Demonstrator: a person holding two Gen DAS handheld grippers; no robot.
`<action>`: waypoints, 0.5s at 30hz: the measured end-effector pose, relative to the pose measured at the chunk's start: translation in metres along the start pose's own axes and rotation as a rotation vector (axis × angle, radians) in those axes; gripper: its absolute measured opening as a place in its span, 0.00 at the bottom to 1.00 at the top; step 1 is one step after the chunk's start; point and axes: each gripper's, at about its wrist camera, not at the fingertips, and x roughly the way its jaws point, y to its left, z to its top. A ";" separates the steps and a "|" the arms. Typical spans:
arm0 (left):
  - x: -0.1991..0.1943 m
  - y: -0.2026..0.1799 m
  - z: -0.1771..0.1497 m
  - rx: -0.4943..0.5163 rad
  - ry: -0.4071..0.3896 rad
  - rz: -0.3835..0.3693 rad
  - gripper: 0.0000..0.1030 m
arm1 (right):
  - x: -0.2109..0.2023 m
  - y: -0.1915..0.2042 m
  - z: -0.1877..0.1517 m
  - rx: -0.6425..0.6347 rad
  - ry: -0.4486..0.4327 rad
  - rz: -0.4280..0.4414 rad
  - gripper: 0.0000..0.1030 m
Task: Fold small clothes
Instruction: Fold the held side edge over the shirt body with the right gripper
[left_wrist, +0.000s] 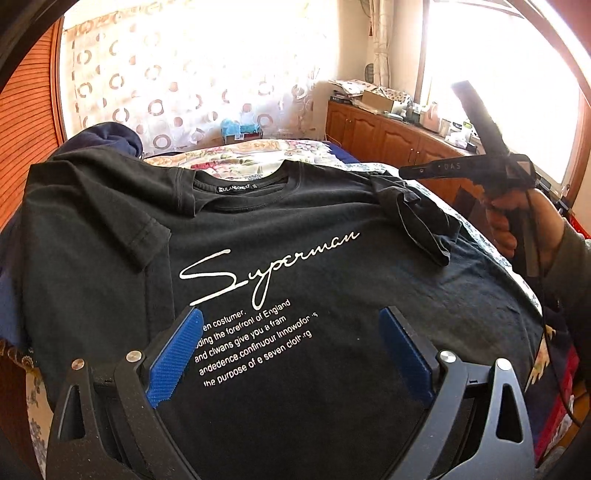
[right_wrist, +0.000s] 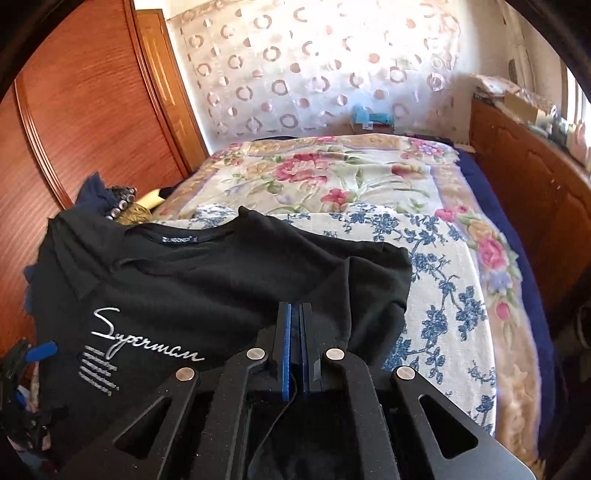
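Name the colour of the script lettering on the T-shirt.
White, on the black T-shirt; clearest in the left wrist view.

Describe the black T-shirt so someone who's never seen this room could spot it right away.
Find the bed with the floral bedspread. At its near end lies the black T-shirt, spread front up with both sleeves folded inward. Unlike the dark blue garment behind it, it bears "Superman" in white script above lines of small white text.
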 end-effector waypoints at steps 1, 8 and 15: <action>-0.002 0.000 0.000 -0.002 -0.003 -0.005 0.94 | 0.002 0.002 0.000 -0.012 -0.001 -0.021 0.08; -0.022 -0.008 0.000 -0.002 -0.052 -0.048 0.94 | 0.027 -0.011 -0.002 0.031 0.073 -0.052 0.46; -0.024 -0.010 -0.001 0.002 -0.053 -0.054 0.94 | 0.037 -0.019 -0.002 0.071 0.106 0.022 0.05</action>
